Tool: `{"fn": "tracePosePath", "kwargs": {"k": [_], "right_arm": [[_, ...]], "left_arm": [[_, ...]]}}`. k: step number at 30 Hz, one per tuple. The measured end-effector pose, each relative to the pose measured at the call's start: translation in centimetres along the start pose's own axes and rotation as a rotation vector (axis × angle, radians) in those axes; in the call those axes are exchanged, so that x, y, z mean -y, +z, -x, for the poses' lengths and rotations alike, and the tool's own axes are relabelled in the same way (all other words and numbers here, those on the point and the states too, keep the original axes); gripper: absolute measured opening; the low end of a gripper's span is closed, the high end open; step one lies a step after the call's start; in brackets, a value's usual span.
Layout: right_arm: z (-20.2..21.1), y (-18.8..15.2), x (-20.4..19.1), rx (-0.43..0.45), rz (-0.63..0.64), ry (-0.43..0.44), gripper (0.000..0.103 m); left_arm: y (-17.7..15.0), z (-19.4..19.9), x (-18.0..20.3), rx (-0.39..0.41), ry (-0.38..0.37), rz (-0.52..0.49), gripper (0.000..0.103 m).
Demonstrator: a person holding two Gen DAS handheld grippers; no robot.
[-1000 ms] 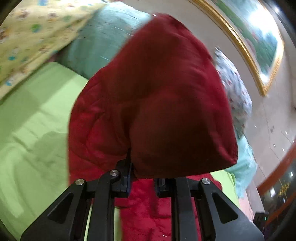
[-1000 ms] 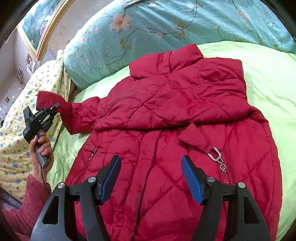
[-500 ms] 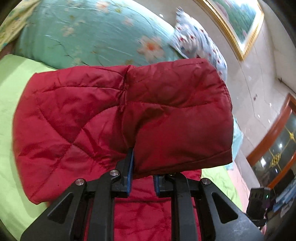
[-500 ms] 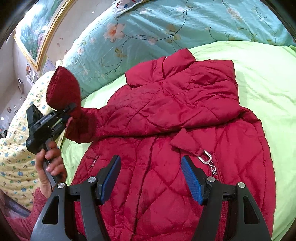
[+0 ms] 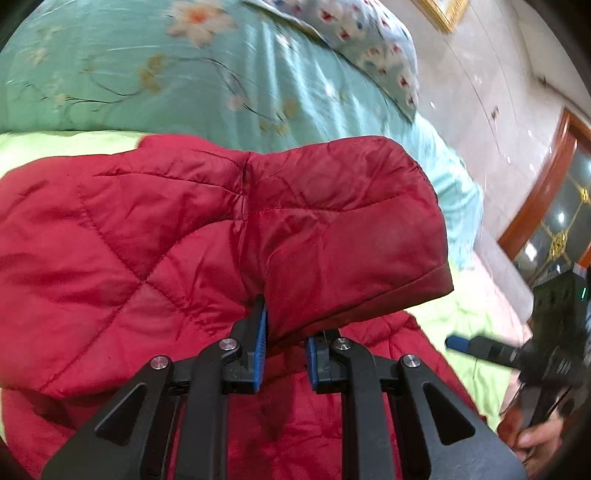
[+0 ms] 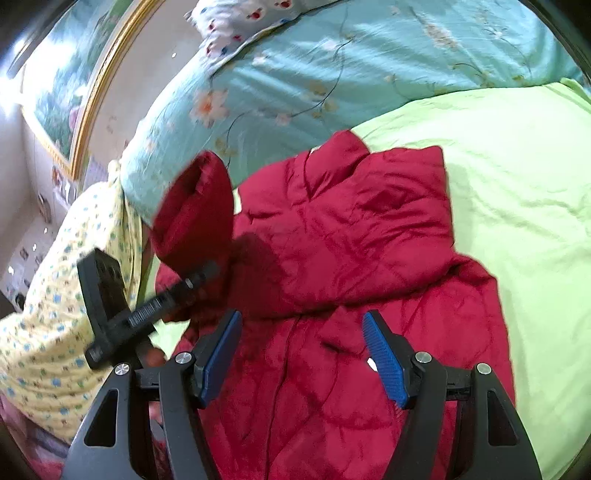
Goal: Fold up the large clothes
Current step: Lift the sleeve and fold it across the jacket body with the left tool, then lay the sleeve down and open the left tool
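A red quilted jacket (image 6: pixel 351 266) lies spread on a light green bed sheet (image 6: pixel 517 177), collar toward the pillows. Its right sleeve is folded across the chest. My left gripper (image 5: pixel 284 343) is shut on the cuff end of the other sleeve (image 5: pixel 332 229) and holds it lifted above the jacket body. The same gripper (image 6: pixel 207 273) and lifted sleeve (image 6: pixel 195 214) show at the left of the right wrist view. My right gripper (image 6: pixel 301 350) is open and empty, hovering over the jacket's lower front. It also shows at the right edge of the left wrist view (image 5: pixel 458 341).
A teal floral duvet (image 6: pixel 332 74) lies along the head of the bed with a spotted pillow (image 6: pixel 240 22) on it. A yellow patterned blanket (image 6: pixel 55 295) lies at the left. A framed painting (image 6: pixel 66 85) hangs on the wall.
My left gripper has carried the sleeve up and in over the jacket, toward the right gripper. The right gripper has moved slightly nearer the jacket and stays open.
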State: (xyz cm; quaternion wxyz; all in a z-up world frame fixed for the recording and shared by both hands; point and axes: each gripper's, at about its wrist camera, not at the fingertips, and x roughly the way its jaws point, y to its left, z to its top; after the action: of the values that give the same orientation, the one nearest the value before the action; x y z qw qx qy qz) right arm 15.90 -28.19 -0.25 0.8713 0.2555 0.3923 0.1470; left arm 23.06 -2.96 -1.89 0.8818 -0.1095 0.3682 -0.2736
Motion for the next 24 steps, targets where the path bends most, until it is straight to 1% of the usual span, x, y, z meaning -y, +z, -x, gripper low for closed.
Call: {"fn": "tracePosePath", "kwargs": {"k": [5,8,12,18,19,20,21,22,23,24], "right_arm": [[-0.9,2.0,1.6,-0.007,-0.064,0.042,0.071],[-1.8,3.0,2.6,-0.009,-0.112,0.094,0.079],[-4.0,4.4,3.5,-0.027,-0.161,0.144,0.079],[-7.0,5.8,3.6,-0.058,-0.175,0.172,0.079],[-7.4,5.9,3.6,-0.062,-0.171,0.173,0.076],[-7.9,6.1,3.4,-0.066,-0.162,0.172,0.064],[-8.2,6.1,3.4,-0.073,-0.156,0.170,0.038],[-8.7,6.2,3.4,-0.092,-0.152,0.160,0.023],[-9.1,6.2,3.6,-0.098,-0.156,0.149,0.011],[-9.0,6.3,3.8,-0.094,-0.157,0.144,0.010]], "left_arm": [[-1.1,-2.8,2.3,-0.057,0.042,-0.089,0.015],[-1.7,-4.3,3.2,-0.084,0.076,-0.130,0.015],[-2.2,-5.1,3.8,-0.100,0.090,-0.159,0.015],[-2.2,-6.0,4.1,-0.119,0.115,-0.181,0.015],[-2.1,-6.1,4.1,-0.122,0.114,-0.180,0.015],[-2.1,-6.1,4.1,-0.127,0.118,-0.181,0.016],[-2.1,-6.2,4.2,-0.132,0.123,-0.181,0.018],[-2.1,-6.1,4.2,-0.147,0.119,-0.177,0.025],[-2.1,-6.0,4.1,-0.157,0.105,-0.170,0.031],[-2.1,-5.6,4.0,-0.166,0.086,-0.162,0.032]]}}
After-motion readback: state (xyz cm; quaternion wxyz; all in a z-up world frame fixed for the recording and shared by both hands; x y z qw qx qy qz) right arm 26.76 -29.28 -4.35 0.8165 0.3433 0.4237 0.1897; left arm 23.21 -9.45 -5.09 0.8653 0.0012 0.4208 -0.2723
